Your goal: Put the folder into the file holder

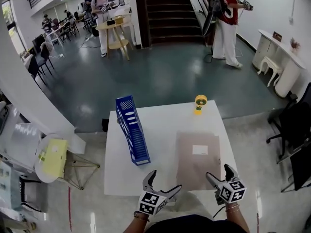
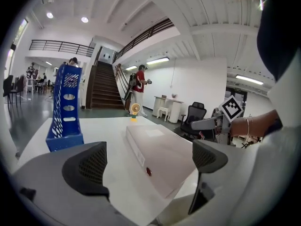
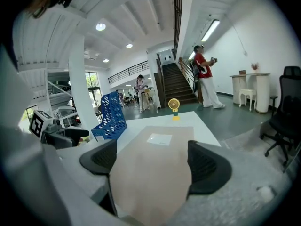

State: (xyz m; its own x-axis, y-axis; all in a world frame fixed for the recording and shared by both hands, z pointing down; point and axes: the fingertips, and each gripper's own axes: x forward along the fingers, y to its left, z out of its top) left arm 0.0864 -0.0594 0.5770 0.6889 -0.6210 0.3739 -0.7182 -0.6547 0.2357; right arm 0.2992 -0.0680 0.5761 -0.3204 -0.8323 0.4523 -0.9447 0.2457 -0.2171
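— Where is the folder, and how will it handle?

— The flat beige cardboard box folder (image 1: 198,159) lies on the right half of the white table (image 1: 165,120), reaching the near edge. The blue perforated plastic file holder (image 1: 132,132) stands apart, toward the left edge. I judge the folder stiff, light and smooth.

— And your tools?

— Your left gripper (image 1: 165,181) and right gripper (image 1: 217,172) are both wide open and hold nothing. Take the folder by its near edge.
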